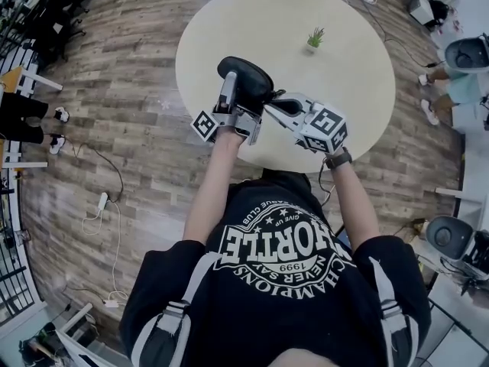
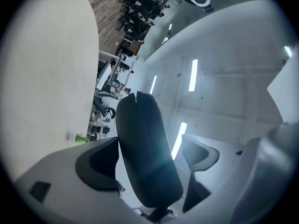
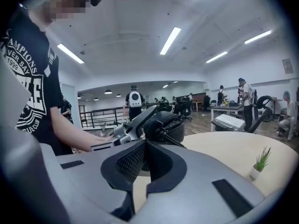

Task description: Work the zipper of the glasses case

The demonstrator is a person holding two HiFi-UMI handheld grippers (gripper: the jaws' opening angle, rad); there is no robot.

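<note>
A black oval glasses case (image 1: pixel 246 76) lies on the round pale table (image 1: pixel 344 67) near its front edge. My left gripper (image 1: pixel 235 98) reaches it from the near side and stands open. In the left gripper view the case (image 2: pixel 147 153) stands between the two dark pads (image 2: pixel 96 164), with a bright gap on its right side. My right gripper (image 1: pixel 273 107) comes in from the right, shut, its tips at the case's side. In the right gripper view the case (image 3: pixel 169 124) and its thin zipper pull sit just beyond the closed jaws (image 3: pixel 145 155). Whether the pull is pinched is hidden.
A small potted plant (image 1: pixel 314 40) stands further back on the table, right of centre. Cables and a power strip (image 1: pixel 102 202) lie on the wooden floor at the left. Chairs and a seated person (image 1: pixel 458 82) are at the right, and desks and people fill the room behind.
</note>
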